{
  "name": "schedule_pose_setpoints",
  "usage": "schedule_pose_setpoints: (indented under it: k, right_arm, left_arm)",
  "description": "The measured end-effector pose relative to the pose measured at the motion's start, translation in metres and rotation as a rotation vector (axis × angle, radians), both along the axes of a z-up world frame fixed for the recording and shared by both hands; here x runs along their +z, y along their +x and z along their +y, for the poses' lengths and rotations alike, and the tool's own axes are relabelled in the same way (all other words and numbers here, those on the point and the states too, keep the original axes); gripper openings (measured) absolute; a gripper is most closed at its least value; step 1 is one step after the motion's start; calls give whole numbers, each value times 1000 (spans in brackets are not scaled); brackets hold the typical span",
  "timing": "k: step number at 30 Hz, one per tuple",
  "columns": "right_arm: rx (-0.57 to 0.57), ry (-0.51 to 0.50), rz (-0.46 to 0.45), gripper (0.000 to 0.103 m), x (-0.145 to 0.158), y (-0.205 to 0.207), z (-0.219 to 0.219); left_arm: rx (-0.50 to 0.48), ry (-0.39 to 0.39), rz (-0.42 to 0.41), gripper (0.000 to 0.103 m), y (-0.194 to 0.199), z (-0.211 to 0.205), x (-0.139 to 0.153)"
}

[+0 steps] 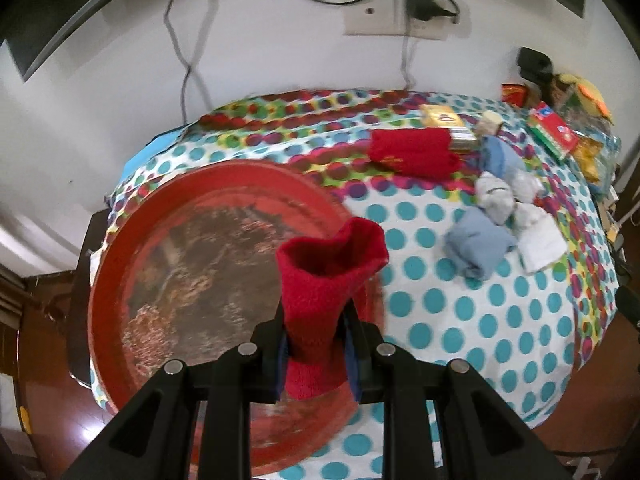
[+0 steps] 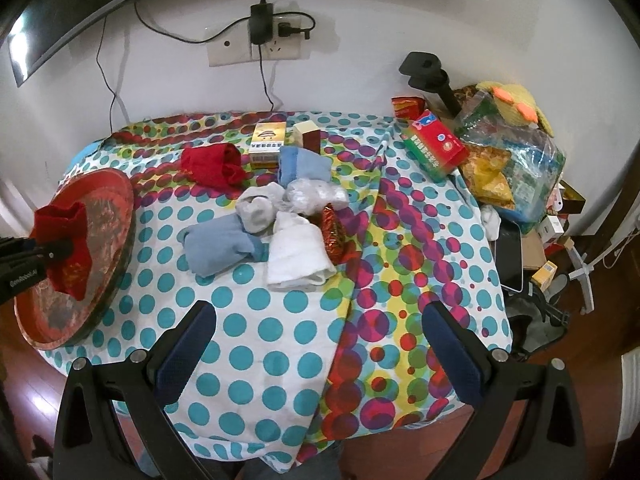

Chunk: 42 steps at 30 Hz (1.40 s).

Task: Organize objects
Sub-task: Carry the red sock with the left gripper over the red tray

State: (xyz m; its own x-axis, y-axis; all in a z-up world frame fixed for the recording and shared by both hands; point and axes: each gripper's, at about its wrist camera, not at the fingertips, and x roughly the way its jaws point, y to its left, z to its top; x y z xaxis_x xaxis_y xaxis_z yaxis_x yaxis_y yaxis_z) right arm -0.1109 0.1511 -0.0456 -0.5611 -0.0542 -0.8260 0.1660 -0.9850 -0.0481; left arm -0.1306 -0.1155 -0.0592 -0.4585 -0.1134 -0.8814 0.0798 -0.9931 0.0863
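Observation:
My left gripper [image 1: 316, 344] is shut on a red sock [image 1: 324, 276], held above the round red tray [image 1: 120, 264] at the table's left end. The right wrist view shows that same red sock [image 2: 66, 248] over the tray [image 2: 120, 200], pinched by the left gripper [image 2: 56, 254]. A second red sock [image 2: 214, 166] lies further back on the dotted cloth. Blue socks [image 2: 220, 248], a grey sock [image 2: 256, 210] and a white sock [image 2: 296, 256] are heaped mid-table. My right gripper [image 2: 320, 344] hangs open over the near part of the cloth, holding nothing.
Small boxes [image 2: 266, 142] stand at the back near the wall. A red-green box [image 2: 434, 148], snack bags [image 2: 504, 168] and a yellow plush [image 2: 516, 106] crowd the right end. A wall socket [image 2: 256, 46] with cables is behind. The table edge drops to wooden floor [image 2: 24, 392].

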Motion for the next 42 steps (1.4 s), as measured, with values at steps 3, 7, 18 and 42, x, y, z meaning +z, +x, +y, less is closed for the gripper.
schedule_pose_setpoints:
  k: [3,7,18,42]
  right_arm:
    - [7,5,-7,103,-1,-2,-8]
    - [28,17,-10,103,-3,-4,-22]
    - [69,54,-22,102,-8,-6,-49]
    - [114,41,64,102,-27,-29,-58]
  left_arm:
    - [26,-3,-7,23,2,-16,-2]
    - [64,-7,-21,23,5,-39,-7]
    - [134,-18,-55,23,12,-85,-22]
    - [204,-34,-102,25,11,-137,-43]
